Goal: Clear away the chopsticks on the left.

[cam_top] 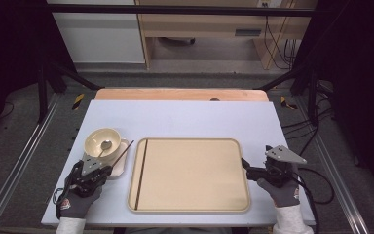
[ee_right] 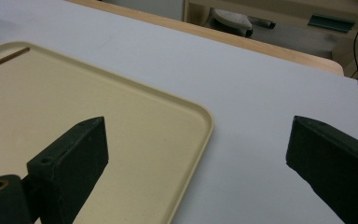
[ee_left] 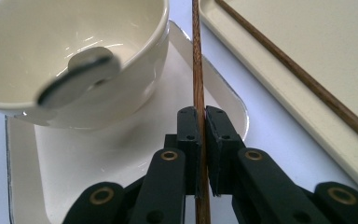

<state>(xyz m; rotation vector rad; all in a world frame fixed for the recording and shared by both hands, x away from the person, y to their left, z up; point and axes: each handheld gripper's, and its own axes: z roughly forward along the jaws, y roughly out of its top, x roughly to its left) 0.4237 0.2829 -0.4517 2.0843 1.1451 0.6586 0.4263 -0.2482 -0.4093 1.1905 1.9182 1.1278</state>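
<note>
Below the left gripper [ee_left: 200, 140] we lose the chopstick [ee_left: 197, 70] at the picture's edge. Beside its jaws the spoon [ee_left: 79, 77] in the bowl [ee_left: 135, 70] blurs. Ahead of the right gripper [ee_right: 196, 154], the tray [ee_right: 200, 121] runs off-frame.

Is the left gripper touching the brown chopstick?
Touching. The left gripper view shows the left gripper with its jaws shut on the chopstick, pads pressed against both sides.
</note>
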